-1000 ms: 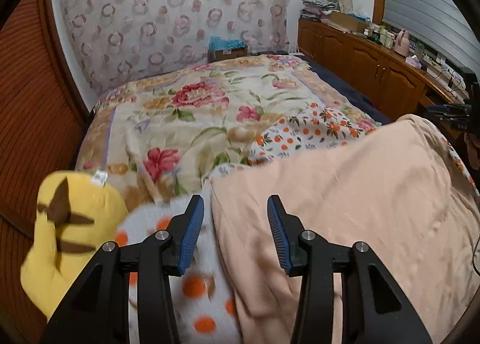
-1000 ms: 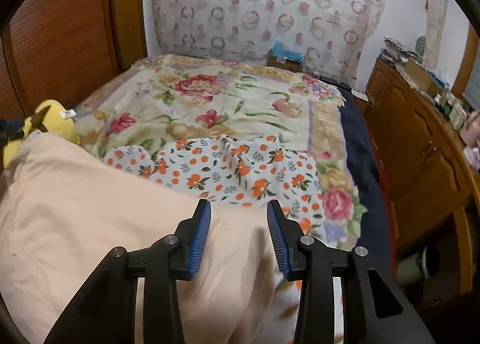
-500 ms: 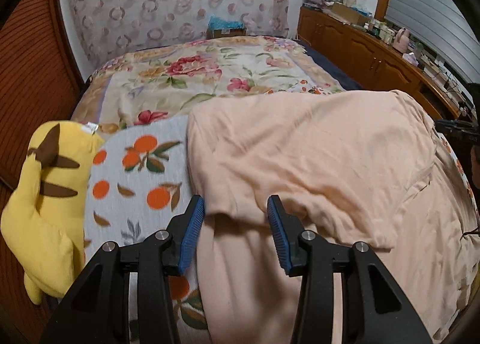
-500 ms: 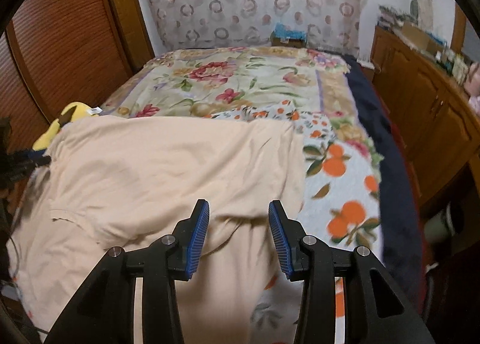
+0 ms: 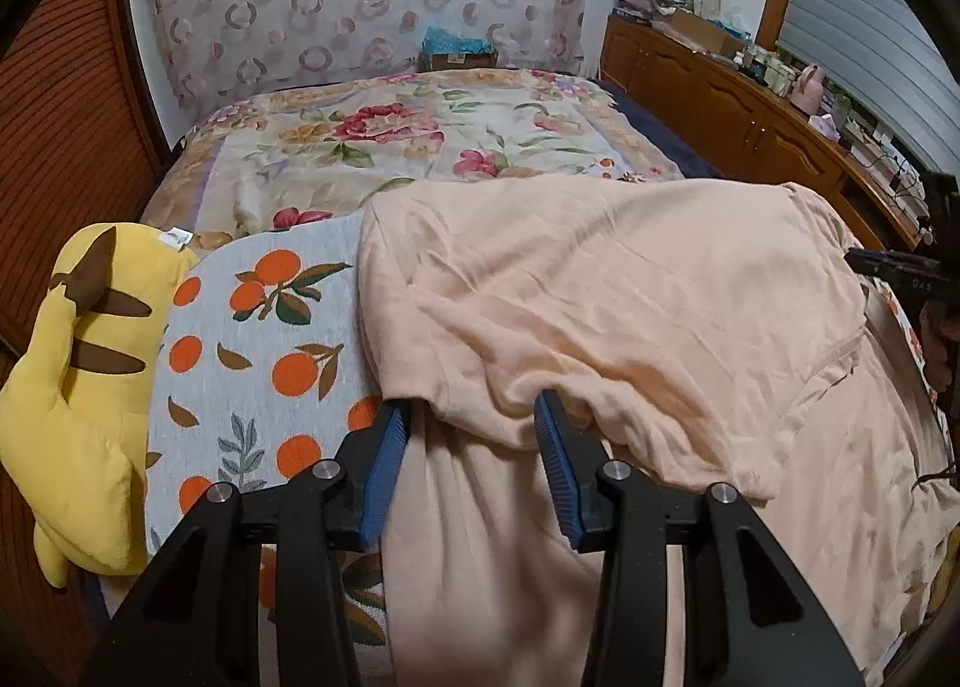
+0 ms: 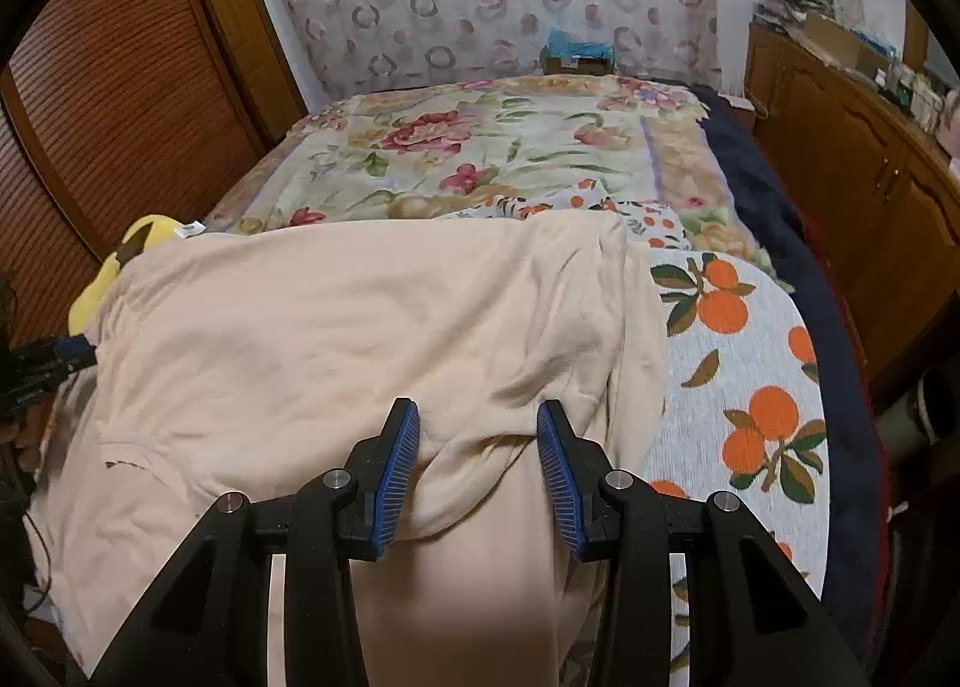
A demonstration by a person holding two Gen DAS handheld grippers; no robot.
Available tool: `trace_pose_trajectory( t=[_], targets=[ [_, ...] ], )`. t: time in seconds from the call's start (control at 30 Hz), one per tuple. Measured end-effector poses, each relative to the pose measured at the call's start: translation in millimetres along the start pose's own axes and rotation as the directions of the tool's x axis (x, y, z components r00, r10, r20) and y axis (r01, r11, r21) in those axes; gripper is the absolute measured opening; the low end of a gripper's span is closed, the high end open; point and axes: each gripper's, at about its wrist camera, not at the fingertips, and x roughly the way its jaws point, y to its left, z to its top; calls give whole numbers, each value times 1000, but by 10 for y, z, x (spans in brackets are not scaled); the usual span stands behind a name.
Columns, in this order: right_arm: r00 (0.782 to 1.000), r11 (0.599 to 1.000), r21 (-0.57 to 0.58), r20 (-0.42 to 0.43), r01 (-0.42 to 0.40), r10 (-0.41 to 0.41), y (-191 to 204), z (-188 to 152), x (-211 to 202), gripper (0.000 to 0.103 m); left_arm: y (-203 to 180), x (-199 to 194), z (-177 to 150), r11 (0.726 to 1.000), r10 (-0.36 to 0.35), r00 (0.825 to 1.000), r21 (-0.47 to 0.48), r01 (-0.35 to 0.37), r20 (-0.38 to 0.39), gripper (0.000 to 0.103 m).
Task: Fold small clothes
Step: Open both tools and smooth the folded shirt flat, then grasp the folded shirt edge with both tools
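Observation:
A peach shirt point(image 5: 630, 315) lies spread on the bed with its far part folded back toward me; it also shows in the right wrist view point(image 6: 360, 327). My left gripper point(image 5: 474, 417) is open, its blue pads on either side of the folded edge at the shirt's left side. My right gripper point(image 6: 478, 423) is open over the folded edge at the shirt's right side. Cloth bulges between each pair of jaws, ungripped. The right gripper also shows at the far right of the left wrist view point(image 5: 900, 267).
An orange-print sheet point(image 5: 252, 339) covers the near bed, a floral blanket point(image 5: 420, 141) the far part. A yellow plush toy point(image 5: 78, 363) lies at the left edge. Wooden cabinets point(image 5: 750, 111) with clutter stand right; a wood panel wall point(image 6: 120, 87) stands left.
Both grippers pulled back toward me and lowered. The shirt's far part came over with them and now lies folded on the near part. Both stayed open.

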Motion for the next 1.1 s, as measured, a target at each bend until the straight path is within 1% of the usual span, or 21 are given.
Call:
trace_pose_trajectory(
  t=[0.2,0.23,0.27,0.3,0.33,0.37,0.4,0.47,0.5,0.53,0.67,0.83,0.97,1.1],
  targets=[
    [999,999,-21,13,34,-34,67,-52,41,43,68,83,84,1000,19,1000,-16,-19,-4,44],
    [999,999,-26,15,38,-38,84,-50,39,43,73,81,102,1000,11,1000,-14,-11,4,37],
    [999,999,-29,17,41,-40,96,-53,45,43,64,79,115,1000,2,1000,-5,-2,11,27],
    [999,998,-32,19,44,-44,102,-54,46,43,59,82,132,1000,2,1000,-1,-2,12,20],
    [998,998,-34,22,52,-51,106,-54,49,40,61,81,147,1000,0,1000,0,0,15,5],
    [997,997,-35,25,67,-66,120,-49,60,32,63,74,162,1000,-1,1000,1,1,21,5],
    [997,996,-35,30,79,-78,121,-50,62,28,58,51,176,1000,-2,999,2,1,33,5],
    [996,996,-36,37,86,-84,125,-47,69,9,46,-5,197,1000,0,998,8,0,58,5],
    [996,996,-35,42,86,-84,128,-44,68,8,47,-34,204,1000,1,998,7,-1,68,5],
    [995,996,-36,52,83,-81,137,-43,58,4,49,-63,209,1000,3,997,6,-3,77,5],
    [990,997,-34,125,76,-71,162,-58,-68,3,85,-210,252,1000,5,992,-13,-4,125,4],
    [975,998,-30,216,60,-52,217,-77,-282,3,155,-377,298,999,-2,983,-41,10,182,4],
    [967,997,-40,252,58,-47,261,-108,-422,3,132,-482,322,999,-5,978,-36,12,209,4],
    [962,997,-45,269,66,-51,228,-167,-504,3,180,-444,341,999,20,980,-33,-14,197,4]
  ],
)
